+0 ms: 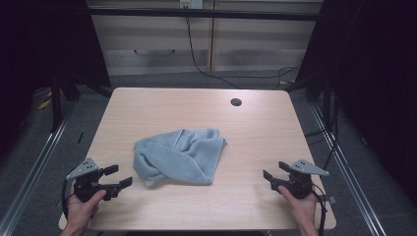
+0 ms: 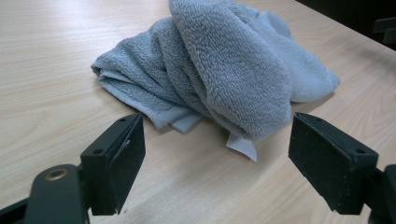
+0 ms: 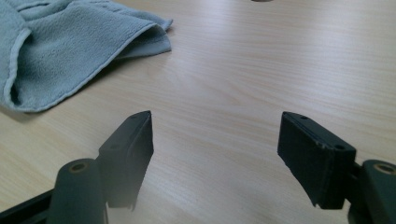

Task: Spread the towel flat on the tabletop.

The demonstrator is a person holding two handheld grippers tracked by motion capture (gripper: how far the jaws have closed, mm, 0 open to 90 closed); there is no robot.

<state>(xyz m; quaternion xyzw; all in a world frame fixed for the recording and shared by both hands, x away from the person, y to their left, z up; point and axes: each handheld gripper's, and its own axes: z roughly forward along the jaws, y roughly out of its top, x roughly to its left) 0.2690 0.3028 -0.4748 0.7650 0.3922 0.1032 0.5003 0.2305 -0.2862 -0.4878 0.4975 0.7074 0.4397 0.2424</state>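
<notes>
High view: both grippers flank the work, likely poised to start.
Left gripper [image 1: 119,176]: near table [image 1: 260,132] edge, jaws wide apart, empty, aimed at towel.
Towel [image 1: 179,155]: crumpled mid-table, between grippers, untouched.
Right gripper [image 1: 275,172]: low, well apart from towel, jaws spread, holding nothing.

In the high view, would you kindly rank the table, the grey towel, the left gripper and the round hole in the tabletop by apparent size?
1. table
2. grey towel, crumpled mid-table
3. left gripper, jaws open; the right gripper looks about alike
4. round hole, smallest, though it lies farthest from the camera
</notes>
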